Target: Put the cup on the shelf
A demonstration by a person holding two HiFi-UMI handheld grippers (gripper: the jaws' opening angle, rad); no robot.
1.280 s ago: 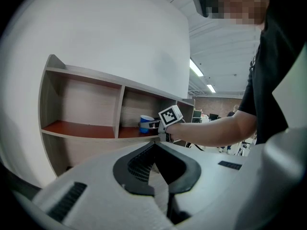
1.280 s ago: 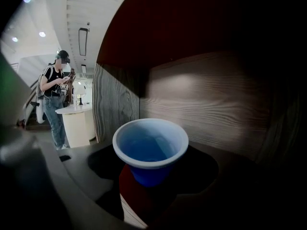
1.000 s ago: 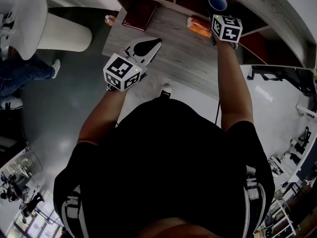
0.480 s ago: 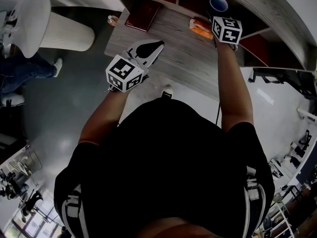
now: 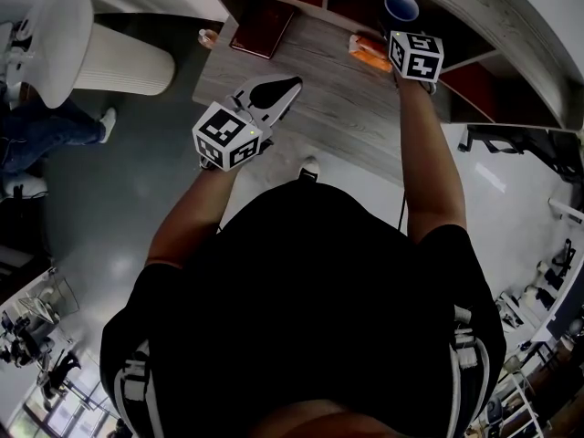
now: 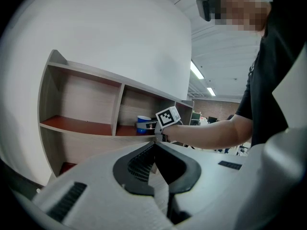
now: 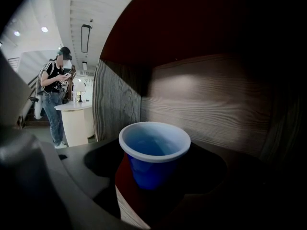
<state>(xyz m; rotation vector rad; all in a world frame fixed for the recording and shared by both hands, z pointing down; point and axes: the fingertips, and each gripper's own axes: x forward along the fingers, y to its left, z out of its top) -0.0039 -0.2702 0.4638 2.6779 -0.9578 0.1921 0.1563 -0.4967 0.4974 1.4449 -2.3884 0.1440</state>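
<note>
blue cup [image 7: 153,159]: white rim, pale inside, upright. it sits inside a cubby of the shelf [image 7: 206,95], near the wooden back wall.
cup's base: we cannot tell whether it rests on the red board or hangs just above it.
right gripper [image 5: 412,44]: clenched on the cup's lower body, one jaw on each side, reaching into the cubby.
handling: we judge it a thin plastic cup that looks empty, so light. the wall is soft enough to buckle under a hard squeeze and smooth enough to slip. we think the best hold is low on the body, where the base stiffens it, rather than at the rim.
left gripper [image 6: 154,150]: jaws pressed together on nothing. it hangs over the counter [image 5: 338,108], well apart from the cup.
counter: grey wood. an orange packet [image 5: 368,51] lies just beside the right gripper, and a brown book [image 5: 263,27] lies further left.
</note>
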